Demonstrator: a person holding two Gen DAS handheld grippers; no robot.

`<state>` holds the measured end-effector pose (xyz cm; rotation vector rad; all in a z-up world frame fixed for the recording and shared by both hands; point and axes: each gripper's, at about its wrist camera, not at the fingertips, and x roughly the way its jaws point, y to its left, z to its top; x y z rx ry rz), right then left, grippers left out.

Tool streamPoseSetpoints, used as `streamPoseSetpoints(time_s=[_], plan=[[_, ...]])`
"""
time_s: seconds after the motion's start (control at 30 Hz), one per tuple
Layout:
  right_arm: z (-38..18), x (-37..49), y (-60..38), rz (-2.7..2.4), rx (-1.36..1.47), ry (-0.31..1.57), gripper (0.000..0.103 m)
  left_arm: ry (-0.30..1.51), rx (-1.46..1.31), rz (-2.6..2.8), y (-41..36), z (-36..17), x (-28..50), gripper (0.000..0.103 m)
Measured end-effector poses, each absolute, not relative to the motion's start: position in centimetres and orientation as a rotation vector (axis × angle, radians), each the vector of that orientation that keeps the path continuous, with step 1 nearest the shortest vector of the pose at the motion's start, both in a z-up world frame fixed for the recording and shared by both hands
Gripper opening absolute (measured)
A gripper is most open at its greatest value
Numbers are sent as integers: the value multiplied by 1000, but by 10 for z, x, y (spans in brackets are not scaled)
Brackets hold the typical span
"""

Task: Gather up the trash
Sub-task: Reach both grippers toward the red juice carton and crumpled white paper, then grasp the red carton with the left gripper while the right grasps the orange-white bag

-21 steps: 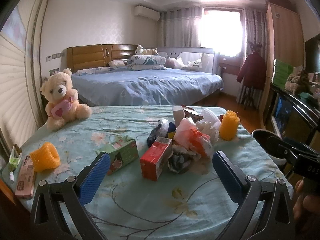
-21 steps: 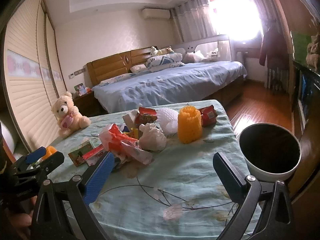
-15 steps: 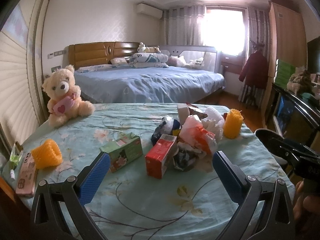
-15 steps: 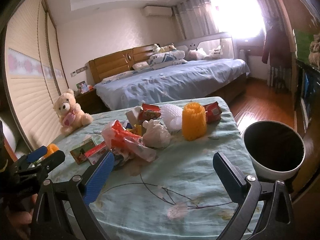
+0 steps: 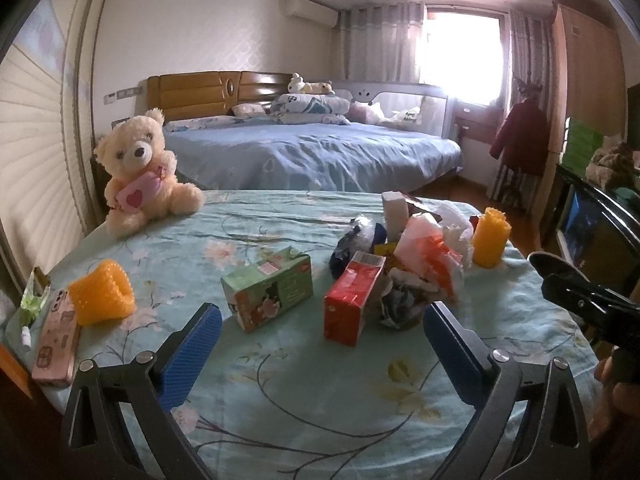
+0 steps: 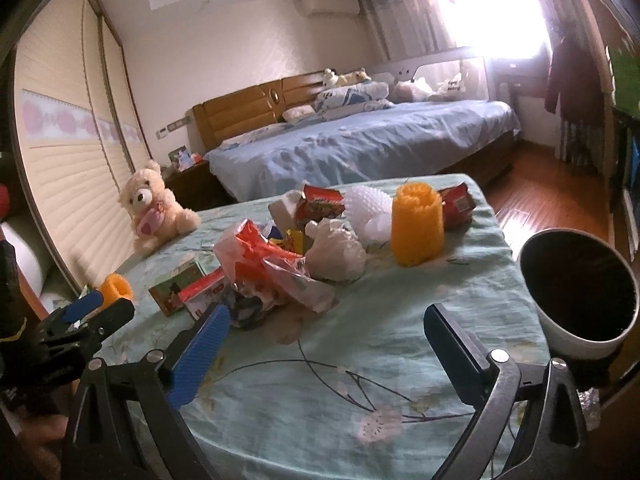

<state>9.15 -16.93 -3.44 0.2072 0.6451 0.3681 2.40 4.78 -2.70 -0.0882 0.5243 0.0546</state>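
A heap of trash lies on the table with the floral cloth: a red carton, a green carton, crumpled plastic bags and wrappers. In the right wrist view the heap shows as an orange-and-clear bag, a white crumpled bag and red snack packets. A white bin with a dark inside stands at the table's right edge. My left gripper is open and empty, just short of the cartons. My right gripper is open and empty over the cloth.
A teddy bear sits at the table's far left. Orange foam sleeves lie at the left and stand at the right. A pink phone lies at the left edge. A bed stands behind the table.
Both cameras have shifted slightly, so the trash heap sits a little higher and closer in the views. Both grippers stay open and empty.
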Motion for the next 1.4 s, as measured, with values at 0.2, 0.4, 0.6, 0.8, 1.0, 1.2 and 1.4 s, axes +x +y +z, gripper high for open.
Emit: streamPoseSetpoints(time_s=[0.2,0.4,0.6,0.8,1.0,1.2,1.4], plan=[[-50,107,-161,415,236,750,77,554,-91,47,49,-33,36,90],[-62,124,-149,436,164,793,65,590,-102,26,52,-37,56,76],[-75,147,-138,455,106,843,59,638,-97,11,53,-46,83,71],[-83,167,-125,471,61,883,58,695,-94,-8,52,-56,108,66],[-88,180,-117,510,49,916,22,749,-83,-50,45,-64,130,47],[-85,177,-123,511,78,894,6,747,-82,-82,43,-63,129,32],[-78,166,-136,492,108,865,5,686,-108,-50,49,-52,111,32]])
